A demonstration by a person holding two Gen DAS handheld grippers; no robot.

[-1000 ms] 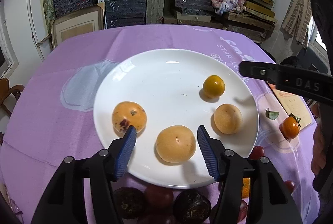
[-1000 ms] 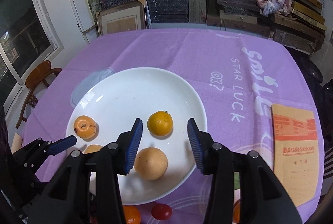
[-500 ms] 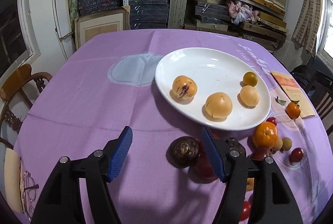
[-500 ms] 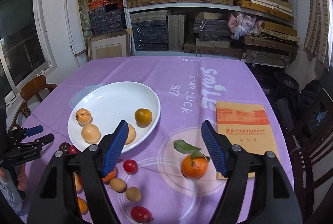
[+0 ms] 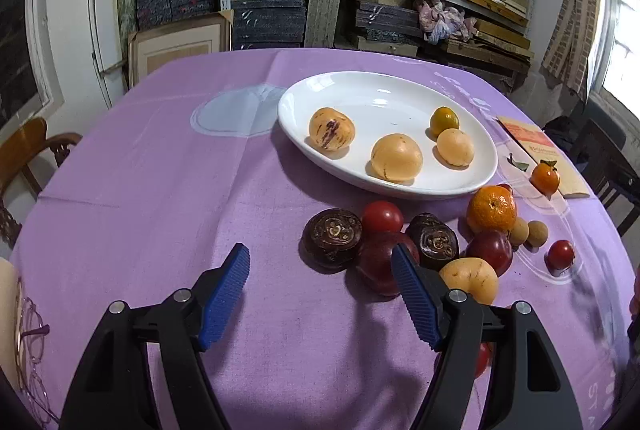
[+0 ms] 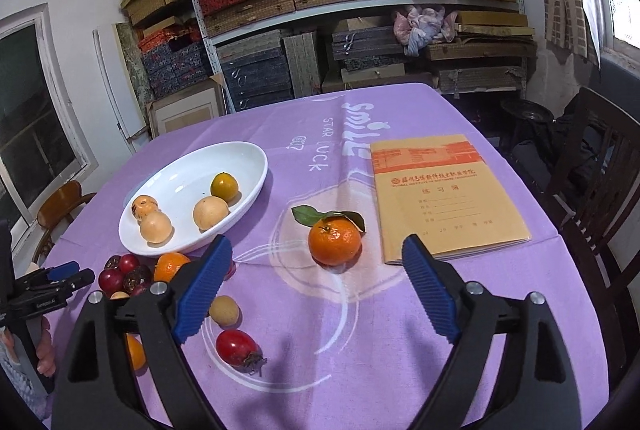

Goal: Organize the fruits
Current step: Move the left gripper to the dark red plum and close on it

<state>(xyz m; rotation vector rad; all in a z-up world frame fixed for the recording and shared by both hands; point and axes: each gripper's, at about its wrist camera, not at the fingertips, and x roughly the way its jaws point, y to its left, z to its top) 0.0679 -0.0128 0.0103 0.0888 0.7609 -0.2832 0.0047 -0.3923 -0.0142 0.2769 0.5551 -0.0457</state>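
A white plate (image 5: 289,102) (image 6: 256,156) on the purple cloth carries several yellow-orange fruits. In front of it lies a cluster: two dark mangosteens (image 5: 332,237), red plums (image 5: 380,262), a tangerine (image 5: 491,209), longans and a cherry tomato (image 5: 561,253). My left gripper (image 5: 319,250) hovers just short of this cluster, its jaws opening, nothing between them. A leafy tangerine (image 6: 334,240) sits alone on the cloth. My right gripper (image 6: 317,243) is just short of it, its jaws opening wide, the pads clear of the fruit. The left gripper (image 6: 52,280) also shows at the right wrist view's left edge.
A tan notebook (image 6: 444,198) lies right of the leafy tangerine. A longan (image 6: 225,309) and a cherry tomato (image 6: 236,347) lie near my right gripper's left finger. Glasses (image 5: 28,330) lie at the table's left edge. Wooden chairs (image 6: 600,198) and full shelves surround the table.
Both grippers drew back from over the plate. The left now faces the fruit cluster on the cloth. The right swung right to the leafy tangerine. Both jaws widened.
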